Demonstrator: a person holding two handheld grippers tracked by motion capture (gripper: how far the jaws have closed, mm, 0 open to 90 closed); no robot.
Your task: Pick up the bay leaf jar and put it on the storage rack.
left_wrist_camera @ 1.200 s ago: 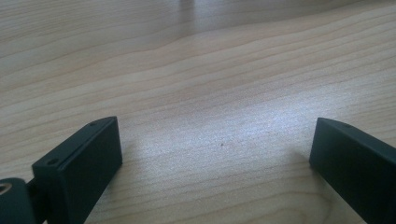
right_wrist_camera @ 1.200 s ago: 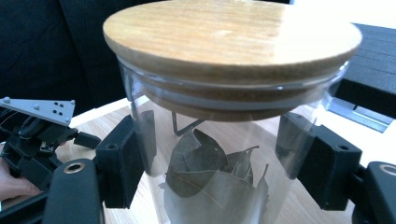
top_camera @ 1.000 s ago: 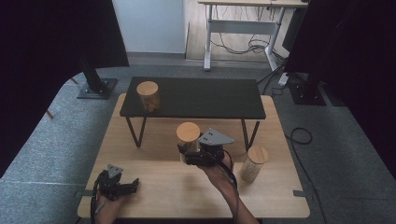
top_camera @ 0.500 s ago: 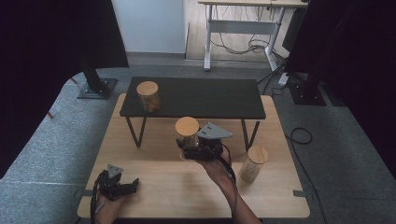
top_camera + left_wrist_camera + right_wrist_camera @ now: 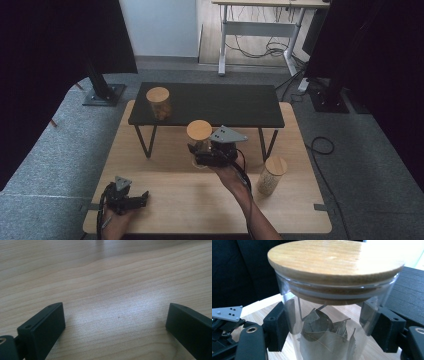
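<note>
Jar (image 5: 332,315) was clamped below its lid by right gripper (image 5: 206,156) for carrying, at shelf's (image 5: 240,102) 6 o'clock; left gripper (image 5: 131,200) rested spread, idle.

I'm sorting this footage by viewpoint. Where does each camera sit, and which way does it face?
High view: above the table's near edge, looking forward and down; both forearms enter from below.
Left gripper view: on the left gripper, facing bare wooden table; its jaws stand apart.
Right gripper view: on the right gripper, facing the jar it clamps.
Shared: that jar appears from above too.
</note>
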